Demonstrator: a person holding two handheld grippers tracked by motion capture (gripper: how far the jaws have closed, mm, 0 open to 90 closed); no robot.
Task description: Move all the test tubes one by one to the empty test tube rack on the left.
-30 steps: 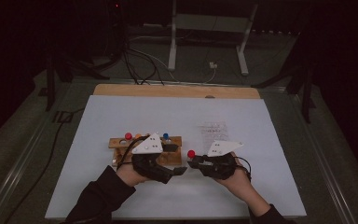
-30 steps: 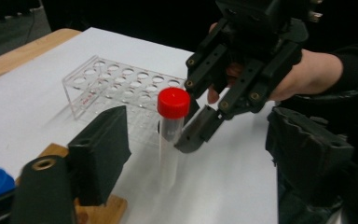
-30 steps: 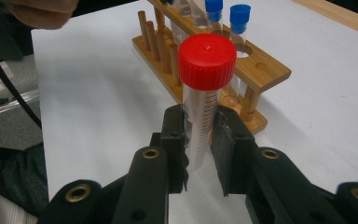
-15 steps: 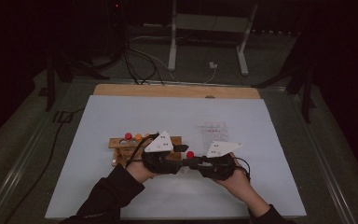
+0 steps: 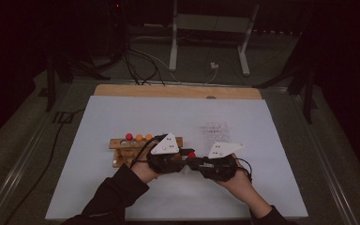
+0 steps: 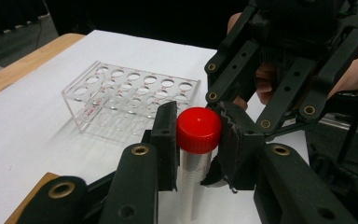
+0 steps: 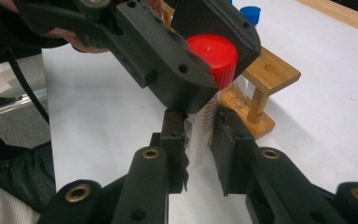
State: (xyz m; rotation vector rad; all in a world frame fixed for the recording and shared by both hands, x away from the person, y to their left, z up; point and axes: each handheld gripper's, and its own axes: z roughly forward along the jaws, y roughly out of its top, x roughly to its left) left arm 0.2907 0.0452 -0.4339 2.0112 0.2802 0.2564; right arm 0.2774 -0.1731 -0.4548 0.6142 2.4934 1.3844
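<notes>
Near the table's front edge, between our hands, the tube (image 7: pixel 200 135) stands upright, our right gripper (image 7: pixel 200 149) clenched on its body while our left gripper (image 6: pixel 198 140), jaws just closing, clasps the red cap (image 6: pixel 198 129) above.

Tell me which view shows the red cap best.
The left gripper view: the red cap sits centred and unhidden between the jaws. In the right gripper view a jaw partly covers it; in the high view it is a tiny dot.

light: dim room, brighter table (image 5: pixel 122 117) | shadows: soft | focus: jaws slightly blurred
</notes>
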